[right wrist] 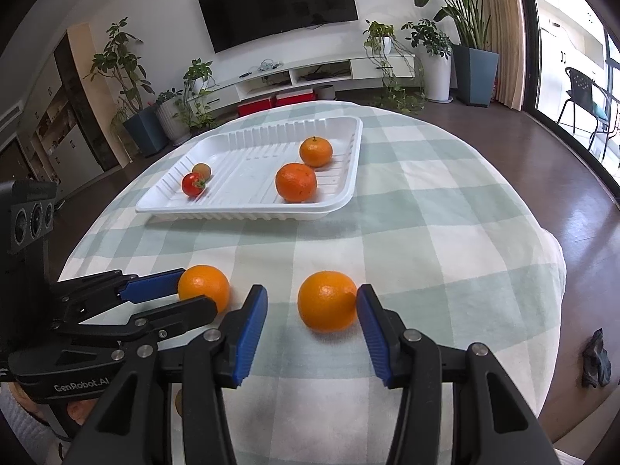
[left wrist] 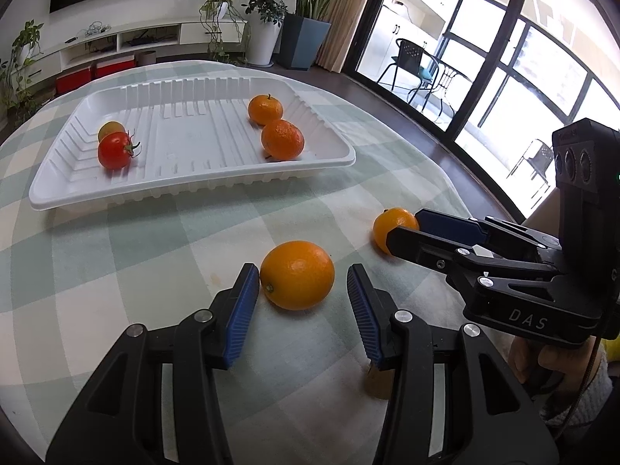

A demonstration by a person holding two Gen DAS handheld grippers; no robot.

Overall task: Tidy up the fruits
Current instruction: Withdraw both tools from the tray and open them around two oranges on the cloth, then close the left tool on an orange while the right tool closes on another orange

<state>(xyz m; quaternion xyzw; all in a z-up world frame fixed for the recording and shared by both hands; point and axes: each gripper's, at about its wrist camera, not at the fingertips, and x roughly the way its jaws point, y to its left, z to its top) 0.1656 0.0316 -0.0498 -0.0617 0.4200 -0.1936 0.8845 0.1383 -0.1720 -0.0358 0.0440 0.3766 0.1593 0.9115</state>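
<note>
On the checked cloth (right wrist: 445,201), the white tray (right wrist: 248,209) holds four fruits. Both our open grippers straddle loose oranges: the left gripper (left wrist: 302,290) around one orange (left wrist: 297,274), the right gripper (right wrist: 312,306) around the other orange (right wrist: 327,301). We judge centring each fruit before closing wise.

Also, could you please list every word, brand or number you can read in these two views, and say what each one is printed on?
"DAS": white letters on the black body of the right gripper, seen from the left wrist.
"GenRobot.AI": white letters on the black body of the left gripper, seen from the right wrist.
A small marking on the right gripper's camera housing is too blurred to read.
No other text is legible.
</note>
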